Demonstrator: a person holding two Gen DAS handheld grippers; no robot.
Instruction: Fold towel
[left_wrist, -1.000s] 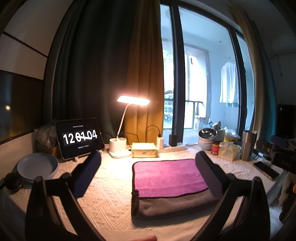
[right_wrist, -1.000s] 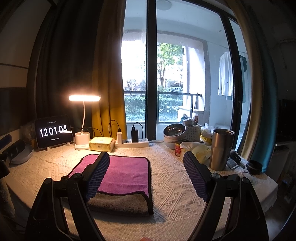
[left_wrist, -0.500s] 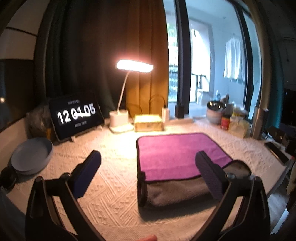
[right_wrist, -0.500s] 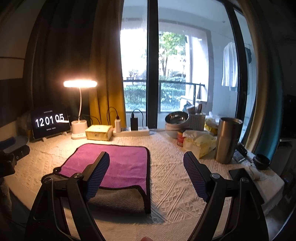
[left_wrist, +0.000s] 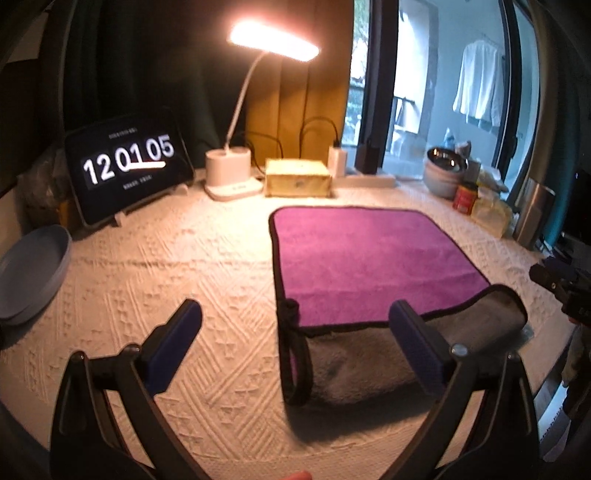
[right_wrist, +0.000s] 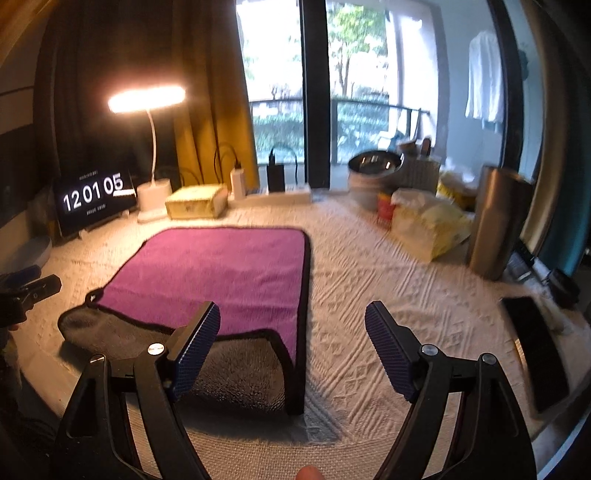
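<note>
Nearest the cameras, both tools hang over the table edge with nothing between their pads. The left gripper (left_wrist: 295, 332) has its jaws spread wide, its right-hand pad over the near grey strip of the towel (left_wrist: 369, 254). The right gripper (right_wrist: 293, 339) is equally wide, straddling the towel's near right corner.

The towel lies flat on the white textured tablecloth (left_wrist: 184, 266), purple face up, with a grey band of its underside showing along the near edge where the layers do not line up. It looks partly folded already. The step in hand seems to be taking the two near corners. To do it well, each gripper should probably come down low, bite the black-bound edge with both layers inside the pads, and lift evenly so the fold line stays straight and the cloth beneath is not dragged.

Beyond the towel, well apart from it, stand a yellowish box (left_wrist: 297, 179), a lit desk lamp (left_wrist: 232, 177), and a tablet clock (left_wrist: 127, 162) reading 12 01 05. A grey plate (left_wrist: 31, 273) sits far left. To the right are a steel tumbler (right_wrist: 498, 221), a metal bowl (right_wrist: 375, 164) and a dark phone (right_wrist: 535, 350). Behind, curtains frame a glass balcony door
</note>
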